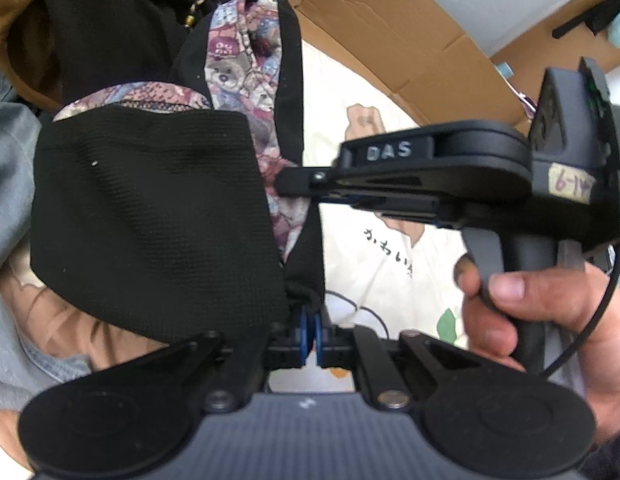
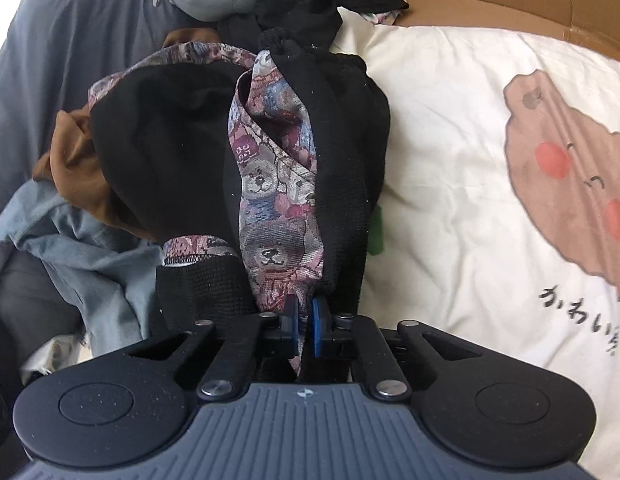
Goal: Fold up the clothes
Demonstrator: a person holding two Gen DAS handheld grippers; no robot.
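Over bedspread [image 2: 449,128]: both grippers angled down, jaws clamped on black garment [image 1: 158,216].

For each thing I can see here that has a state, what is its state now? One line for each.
left gripper: shut, fingers pinching the black fabric edge.
right gripper: shut, fingers pinching the bear-print edge.
black garment with bear-print lining: unfolded, bunched, held up by both grippers.
pile of other clothes: crumpled, not folded.
cream bed cover: spread flat, slightly wrinkled.
cardboard box: flaps open.
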